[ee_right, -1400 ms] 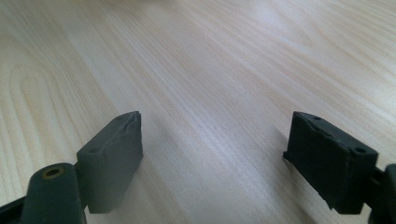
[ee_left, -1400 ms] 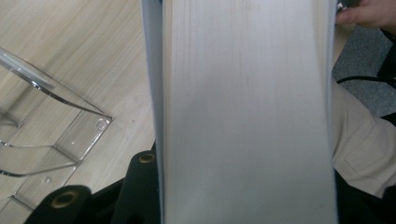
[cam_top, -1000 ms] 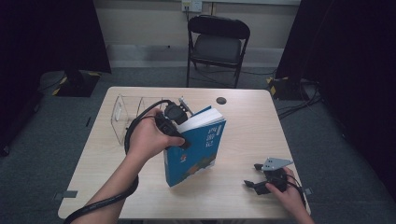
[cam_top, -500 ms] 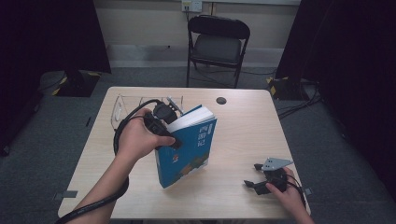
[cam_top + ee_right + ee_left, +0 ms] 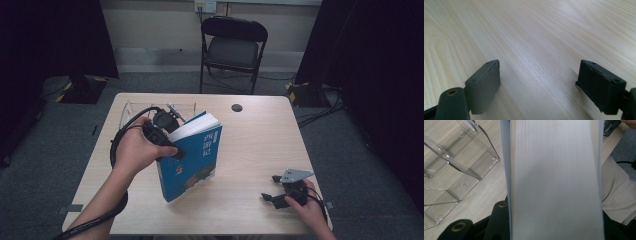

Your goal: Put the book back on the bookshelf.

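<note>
At centre frame, the left gripper [image 5: 167, 145] clamps the thick blue-covered paperback book [image 5: 196, 162] by its top edge, tilted upright on the pale wooden table [image 5: 260, 135]. It looks stiff and fairly heavy, best held near the spine. The right gripper [image 5: 280, 190] rests unclenched, lower right.

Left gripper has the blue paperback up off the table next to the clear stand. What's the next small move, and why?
Probably carry the blue paperback book a little toward the clear acrylic rack and line its edge up with a slot. The left gripper is clamped on the book, which is tilted with its lower corner near the wooden table, and the rack sits just beyond. The right gripper rests open, apart from both.
</note>
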